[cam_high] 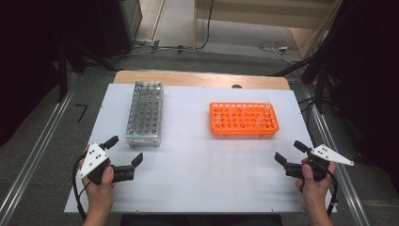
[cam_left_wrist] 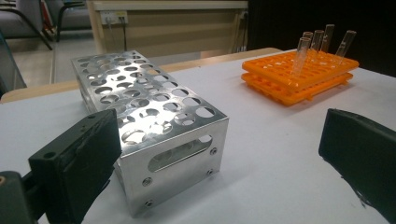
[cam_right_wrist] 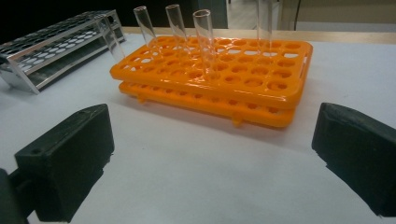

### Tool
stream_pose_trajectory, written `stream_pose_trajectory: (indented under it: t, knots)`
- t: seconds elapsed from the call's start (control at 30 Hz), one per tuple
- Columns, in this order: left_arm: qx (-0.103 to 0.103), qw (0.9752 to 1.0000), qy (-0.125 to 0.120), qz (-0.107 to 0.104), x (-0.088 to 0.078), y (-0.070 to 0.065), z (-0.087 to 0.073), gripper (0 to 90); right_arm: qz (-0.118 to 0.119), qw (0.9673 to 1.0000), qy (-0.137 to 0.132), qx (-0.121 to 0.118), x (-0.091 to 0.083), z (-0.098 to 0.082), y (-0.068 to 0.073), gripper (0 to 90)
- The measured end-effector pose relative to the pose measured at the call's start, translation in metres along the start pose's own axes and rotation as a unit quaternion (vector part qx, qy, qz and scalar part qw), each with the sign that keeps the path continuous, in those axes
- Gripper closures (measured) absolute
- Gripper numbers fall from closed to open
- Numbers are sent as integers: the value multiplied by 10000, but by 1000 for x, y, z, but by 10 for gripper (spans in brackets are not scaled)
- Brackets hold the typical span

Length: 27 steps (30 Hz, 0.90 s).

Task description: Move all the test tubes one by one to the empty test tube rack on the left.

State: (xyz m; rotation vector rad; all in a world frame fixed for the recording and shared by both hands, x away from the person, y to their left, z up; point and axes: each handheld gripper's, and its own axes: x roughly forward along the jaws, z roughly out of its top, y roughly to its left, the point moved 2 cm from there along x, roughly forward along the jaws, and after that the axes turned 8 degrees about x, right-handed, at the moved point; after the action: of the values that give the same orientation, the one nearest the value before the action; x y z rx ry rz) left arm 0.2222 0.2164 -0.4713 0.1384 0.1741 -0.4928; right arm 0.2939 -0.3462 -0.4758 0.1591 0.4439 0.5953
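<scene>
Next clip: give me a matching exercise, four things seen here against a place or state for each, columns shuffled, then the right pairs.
Things:
1. metal rack
2. orange rack
3. glass tubes
4. left gripper

Places or states:
A. stand in the holes of a rack
B. jaws open, nothing between them
C. lies on the table's left half, no tubes visible in it
D. lies on the table's right half, ahead of the right gripper

Pairs: 1-C, 2-D, 3-A, 4-B
</scene>
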Motion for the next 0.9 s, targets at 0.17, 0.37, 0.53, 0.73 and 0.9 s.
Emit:
stream_pose_trajectory:
  t: [0.17, 0.37, 0.53, 0.73, 0.9]
  knots:
    - [-1, 10000, 18, -13, 1, -1, -1, 0, -13, 10000, -26, -1, 2, 6, 5, 0]
    - [-80, 10000, -35, 18, 0, -2, 1, 0, -151, 9997, -17, 171, 7, 19, 4, 0]
    - [-77, 9999, -52, 45, -1, -2, 2, 0, -127, 9998, -28, 142, 19, 35, 2, 30]
    - [-75, 10000, -56, 7, 1, -2, 3, 0, -192, 9997, 64, 136, 42, 50, -6, 75]
    - [70, 9999, 27, -72, 5, -8, 3, 0, -348, 9991, 183, 172, 65, 59, -18, 189]
